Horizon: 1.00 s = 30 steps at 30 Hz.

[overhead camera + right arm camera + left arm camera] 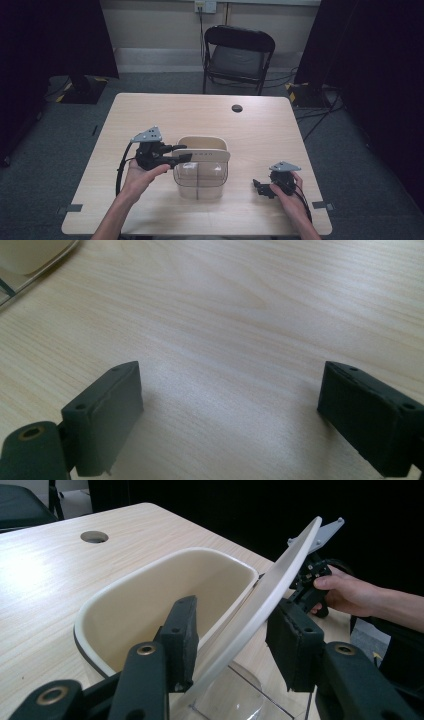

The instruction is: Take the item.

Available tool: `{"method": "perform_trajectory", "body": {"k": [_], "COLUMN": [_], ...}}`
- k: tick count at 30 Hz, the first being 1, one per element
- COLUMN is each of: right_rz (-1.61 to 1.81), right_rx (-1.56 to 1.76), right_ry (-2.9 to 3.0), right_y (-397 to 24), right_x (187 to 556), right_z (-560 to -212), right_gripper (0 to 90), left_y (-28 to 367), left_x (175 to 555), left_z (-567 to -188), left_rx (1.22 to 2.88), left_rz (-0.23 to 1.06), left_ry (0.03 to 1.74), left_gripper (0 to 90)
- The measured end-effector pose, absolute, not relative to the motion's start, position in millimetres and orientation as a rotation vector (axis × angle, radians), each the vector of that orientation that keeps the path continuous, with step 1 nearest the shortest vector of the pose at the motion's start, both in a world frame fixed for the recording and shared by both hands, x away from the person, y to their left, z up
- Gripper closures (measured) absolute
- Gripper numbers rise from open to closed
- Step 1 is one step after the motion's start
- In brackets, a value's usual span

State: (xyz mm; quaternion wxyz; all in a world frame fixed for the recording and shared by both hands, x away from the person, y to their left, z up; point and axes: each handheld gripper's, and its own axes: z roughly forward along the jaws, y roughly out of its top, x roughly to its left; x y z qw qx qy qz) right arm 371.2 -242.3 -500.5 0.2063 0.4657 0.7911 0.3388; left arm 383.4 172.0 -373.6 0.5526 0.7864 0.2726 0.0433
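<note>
The room was dim, with dark curtains at both sides, a grey carpeted floor and a black folding chair (239,55) standing beyond the far edge of a pale wooden desk (210,112). At the middle of the desk, slightly towards the near edge, stood a clear plastic container (200,181) with a divider inside; a cream tub (150,587) lay directly behind it at twelve o'clock, touching or very nearly so.

The left tongs (183,153) came in level from nine o'clock and were closed on the near-left edge of a flat cream lid (260,605), their pads pressing on both faces. The lid was held tilted, its long axis running across the desk from nine to three o'clock, its lower edge over the clear container and its upper edge raised above the tub.

The right tongs (261,189) rested low at about four o'clock from the container, well apart from it, jaws standing wide with only bare desk between them.

In the inspector's judgement, the coming move turned on the lid's tilt: it lay directly above the container, so the left hand, the nearer one, would need only to level it and lower it.
</note>
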Motion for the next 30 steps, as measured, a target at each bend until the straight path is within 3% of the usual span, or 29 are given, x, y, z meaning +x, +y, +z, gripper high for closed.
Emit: {"method": "perform_trajectory", "body": {"k": [30], "right_rz": [0.944], "right_rx": [1.298], "right_ry": [2.204], "right_y": [-242.2], "right_x": [371.2], "right_z": [-500.5], "right_gripper": [10.0], "left_y": [169.4], "left_x": [384.0], "left_z": [-373.9], "left_rx": [1.869], "left_rz": [0.102], "left_ry": [0.635], "left_gripper": [58.1]}}
